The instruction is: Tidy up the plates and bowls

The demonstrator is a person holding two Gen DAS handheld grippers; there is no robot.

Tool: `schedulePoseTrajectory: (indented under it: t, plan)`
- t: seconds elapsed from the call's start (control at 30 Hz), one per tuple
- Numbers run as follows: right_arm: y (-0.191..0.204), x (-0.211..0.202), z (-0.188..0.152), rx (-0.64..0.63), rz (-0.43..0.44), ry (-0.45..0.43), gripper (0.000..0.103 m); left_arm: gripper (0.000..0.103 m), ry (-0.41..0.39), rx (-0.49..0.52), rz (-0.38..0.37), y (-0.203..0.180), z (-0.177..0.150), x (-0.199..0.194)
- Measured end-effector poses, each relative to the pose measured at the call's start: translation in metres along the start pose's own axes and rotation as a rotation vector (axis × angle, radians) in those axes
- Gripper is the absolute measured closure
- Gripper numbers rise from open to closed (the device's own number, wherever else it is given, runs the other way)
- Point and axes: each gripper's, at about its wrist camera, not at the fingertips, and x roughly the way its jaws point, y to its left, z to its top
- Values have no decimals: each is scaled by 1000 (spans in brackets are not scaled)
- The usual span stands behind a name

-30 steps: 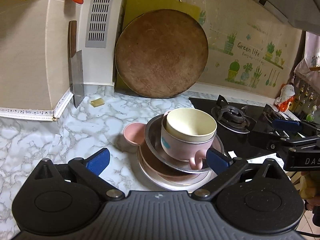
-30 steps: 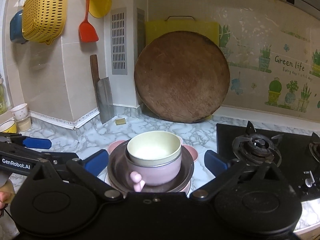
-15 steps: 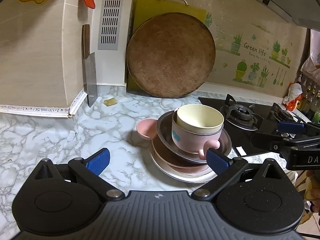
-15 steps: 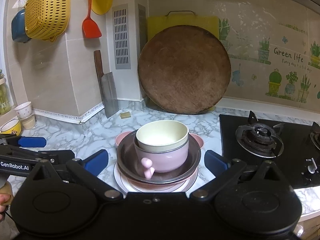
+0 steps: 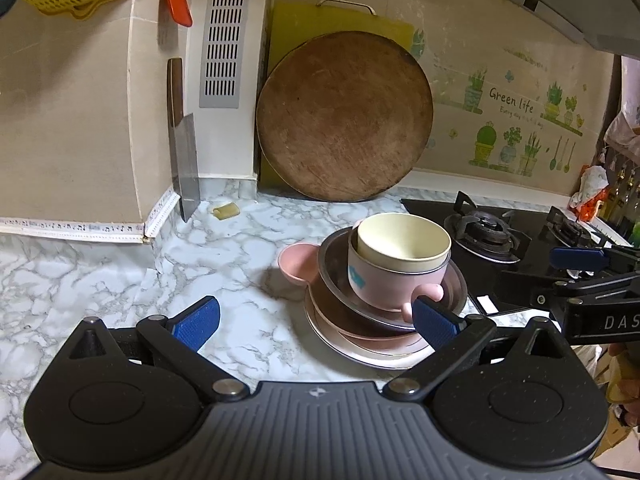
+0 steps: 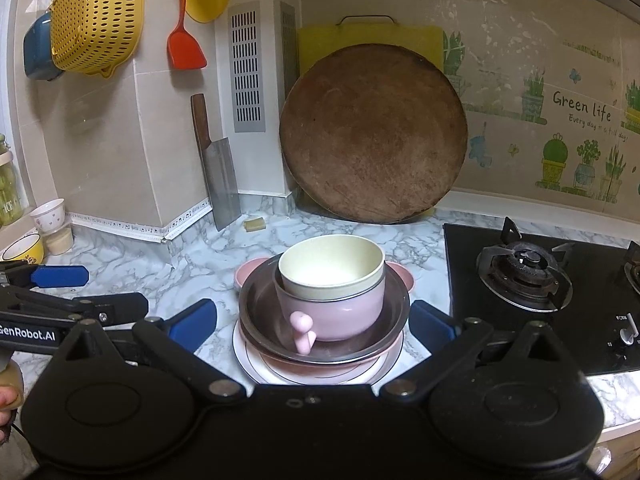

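A stack of dishes stands on the marble counter [image 5: 100,276]. From the top: a cream bowl [image 5: 403,242] [image 6: 331,266] nests in a pink bowl with knob handles [image 5: 384,284] [image 6: 340,314], inside a steel bowl [image 5: 334,272] [image 6: 256,304], over pink plates [image 5: 360,334] and a white plate [image 6: 250,360]. A pink eared dish [image 5: 298,262] pokes out at the stack's left. My left gripper [image 5: 316,320] is open, the stack ahead to its right. My right gripper [image 6: 312,324] is open, its blue pads on either side of the stack, apart from it.
A round wooden board [image 6: 374,134] and a yellow cutting board [image 5: 304,24] lean on the back wall. A cleaver [image 6: 216,164] stands in the corner. The gas hob [image 6: 528,276] lies right of the stack. Small cups [image 6: 48,212] sit far left.
Both grippers have drawn back from the stack, which now looks smaller and farther away. The dishes have not moved, and both grippers stay open.
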Motion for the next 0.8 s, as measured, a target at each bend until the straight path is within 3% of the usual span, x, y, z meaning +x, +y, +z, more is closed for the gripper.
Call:
schedulePoseTrajectory:
  t: [0.8]
  plan:
    - [-1, 5, -3, 28, -5, 21, 0, 0, -14, -9, -6, -3, 0, 1]
